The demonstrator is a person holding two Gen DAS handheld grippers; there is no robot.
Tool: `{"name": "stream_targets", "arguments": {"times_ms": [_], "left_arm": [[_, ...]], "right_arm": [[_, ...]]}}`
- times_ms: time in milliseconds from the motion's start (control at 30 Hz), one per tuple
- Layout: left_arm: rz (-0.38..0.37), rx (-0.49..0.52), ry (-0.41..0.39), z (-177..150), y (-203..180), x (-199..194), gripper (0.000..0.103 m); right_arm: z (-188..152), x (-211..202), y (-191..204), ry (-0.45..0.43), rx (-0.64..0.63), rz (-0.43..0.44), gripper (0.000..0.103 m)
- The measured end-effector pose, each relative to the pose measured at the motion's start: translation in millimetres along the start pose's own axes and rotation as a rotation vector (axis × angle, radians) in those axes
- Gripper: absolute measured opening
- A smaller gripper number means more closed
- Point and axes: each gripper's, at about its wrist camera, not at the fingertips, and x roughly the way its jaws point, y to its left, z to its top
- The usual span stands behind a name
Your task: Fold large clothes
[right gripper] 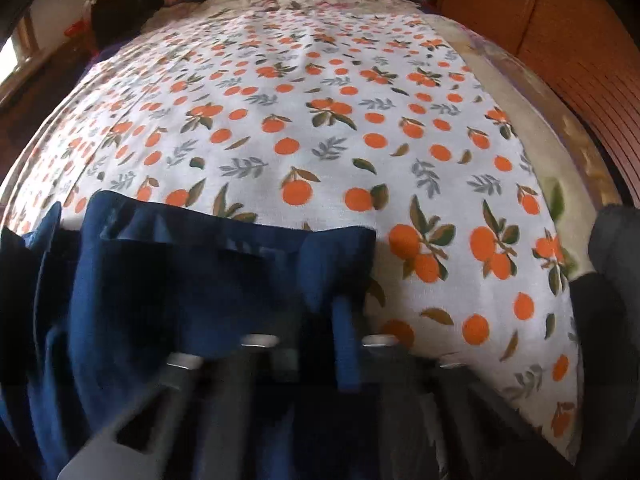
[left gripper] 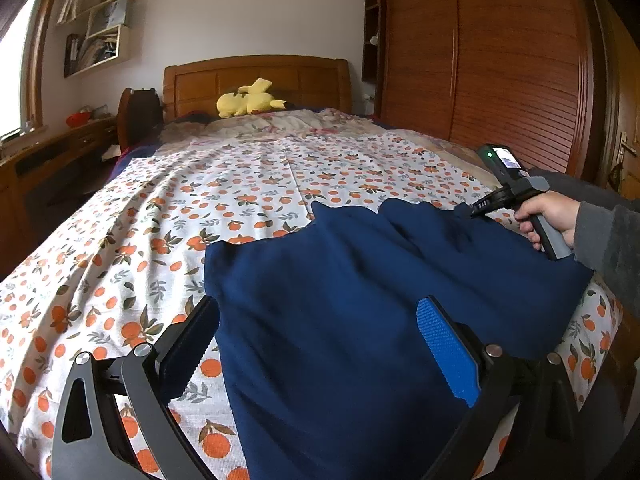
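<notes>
Navy garment (left gripper: 360,300) on bed: R tool (right gripper: 320,312) tilted down, clamped on its edge; L tool (left gripper: 316,344) apart above it.

One navy garment (left gripper: 340,300), one plush toy (left gripper: 248,100), two grippers (left gripper: 320,344)

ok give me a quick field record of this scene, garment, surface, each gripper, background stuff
garment: dark blue fabric garment, spread on the near part of the bed
surface: white bedsheet printed with oranges
left gripper: open, jaws astride the garment's near part
right gripper: shut on the garment's far edge
background: yellow plush toy by the wooden headboard; wooden slatted wardrobe on the right
</notes>
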Motion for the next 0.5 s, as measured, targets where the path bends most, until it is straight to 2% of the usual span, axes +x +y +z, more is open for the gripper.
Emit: {"name": "stream_targets", "arguments": {"times_ms": [133, 200, 233, 267, 300, 400, 500], "left_arm": [[0.005, 0.000, 0.003, -0.8, -0.4, 0.4, 0.100], [0.009, 0.001, 0.006, -1.7, -0.3, 0.7, 0.100], [0.011, 0.001, 0.007, -1.9, -0.1, 0.7, 0.100], [0.013, 0.002, 0.008, -2.3, -0.3, 0.3, 0.100], [0.015, 0.005, 0.007, -2.7, -0.6, -0.4, 0.100], [0.021, 0.011, 0.005, -4.5, -1.9, -3.5, 0.100], [0.021, 0.015, 0.002, -5.1, -4.5, -6.5, 0.100]], "right_arm": [[11.2, -10.4, -10.2, -0.078, 0.037, -0.082, 0.003], [13.4, -12.7, -14.2, -0.073, 0.053, -0.089, 0.011], [13.2, -17.5, -13.0, -0.079, 0.042, -0.092, 0.023], [12.8, -22.9, -11.2, -0.092, 0.027, -0.100, 0.041], [10.4, -33.4, -7.7, -0.117, 0.001, -0.112, 0.046], [0.7, -57.6, 0.0, -0.149, -0.043, -0.071, 0.047], [-26.6, -92.6, 18.0, -0.199, -0.118, -0.002, 0.052]]}}
